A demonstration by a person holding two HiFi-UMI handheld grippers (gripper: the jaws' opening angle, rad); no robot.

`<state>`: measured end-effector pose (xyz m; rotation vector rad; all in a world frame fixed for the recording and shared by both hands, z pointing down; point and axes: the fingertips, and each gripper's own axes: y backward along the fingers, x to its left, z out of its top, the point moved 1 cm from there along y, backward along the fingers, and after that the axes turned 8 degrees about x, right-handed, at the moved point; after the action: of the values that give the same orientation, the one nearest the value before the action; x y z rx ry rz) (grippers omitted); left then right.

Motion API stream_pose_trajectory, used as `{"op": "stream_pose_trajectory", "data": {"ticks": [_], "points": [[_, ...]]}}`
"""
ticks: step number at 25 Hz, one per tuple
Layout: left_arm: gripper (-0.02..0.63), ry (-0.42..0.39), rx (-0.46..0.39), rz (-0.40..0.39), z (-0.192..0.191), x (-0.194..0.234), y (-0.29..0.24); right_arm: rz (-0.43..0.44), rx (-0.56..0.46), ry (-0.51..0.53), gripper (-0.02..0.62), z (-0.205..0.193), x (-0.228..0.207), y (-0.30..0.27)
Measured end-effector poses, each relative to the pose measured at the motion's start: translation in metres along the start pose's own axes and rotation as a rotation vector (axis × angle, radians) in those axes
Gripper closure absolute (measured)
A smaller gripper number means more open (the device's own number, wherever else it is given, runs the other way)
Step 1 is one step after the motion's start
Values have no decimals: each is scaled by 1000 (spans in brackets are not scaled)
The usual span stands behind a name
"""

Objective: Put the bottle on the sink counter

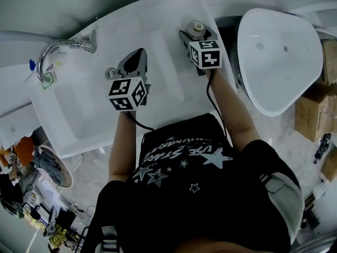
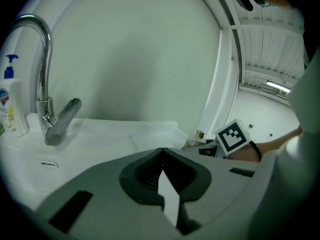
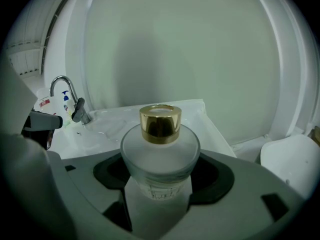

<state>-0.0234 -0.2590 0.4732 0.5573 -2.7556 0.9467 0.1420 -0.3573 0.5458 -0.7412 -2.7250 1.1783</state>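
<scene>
My right gripper (image 3: 161,159) has its jaws clamped on the frosted bottle (image 3: 160,134), upright at the bench's (image 1: 168,15) right edge, ready to set down flat, I reckon, while my left gripper (image 2: 161,156), jaws closed on nothing, waits clear over the basin (image 1: 89,109).

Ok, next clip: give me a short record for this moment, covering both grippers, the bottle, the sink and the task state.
left gripper: jaws together, nothing between them, over the sink
right gripper: jaws closed on the bottle
bottle: frosted glass, gold cap, upright, by the sink's right edge
sink: white; faucet at its left end, soap dispenser beside the faucet
task state: bottle held in the right gripper; cannot tell whether its base touches the counter
</scene>
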Motion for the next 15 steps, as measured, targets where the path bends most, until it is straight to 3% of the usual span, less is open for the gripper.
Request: {"op": "stream_pose_trajectory", "data": {"ticks": [15], "points": [[598,4,15,-10,-6,8,-2,-57,-2,115,275,-1,7,-8]]}}
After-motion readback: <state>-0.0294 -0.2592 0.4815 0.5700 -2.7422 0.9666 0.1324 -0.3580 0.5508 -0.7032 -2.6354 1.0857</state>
